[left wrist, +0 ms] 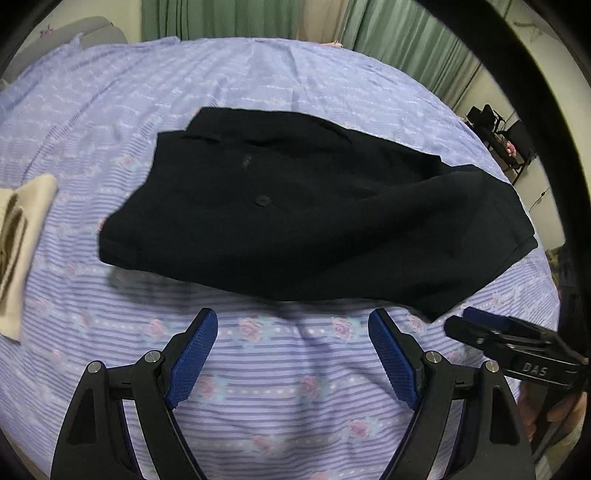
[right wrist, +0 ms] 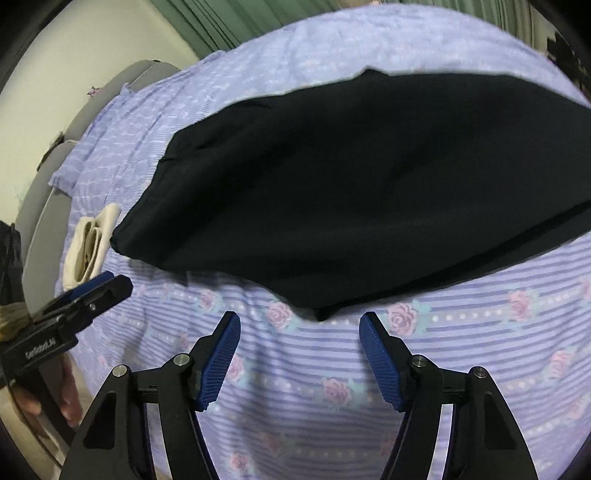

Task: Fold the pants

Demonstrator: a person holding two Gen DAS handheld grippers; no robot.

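Both tongs, left gripper (left wrist: 293,347) and right gripper (right wrist: 299,349), are wide open, holding nothing. Black pants (left wrist: 295,206) lie just past them on the bedsheet (left wrist: 288,398). Pinch both near corners together, I think.

This was a home bedroom. A bed (left wrist: 110,110) filled both views, covered with a lilac striped sheet (left wrist: 295,387) printed with roses. Green curtains (left wrist: 221,18) hung behind it, a padded grey headboard (right wrist: 55,177) stood against a cream wall (right wrist: 92,44), and dark furniture (left wrist: 506,136) stood at the side.
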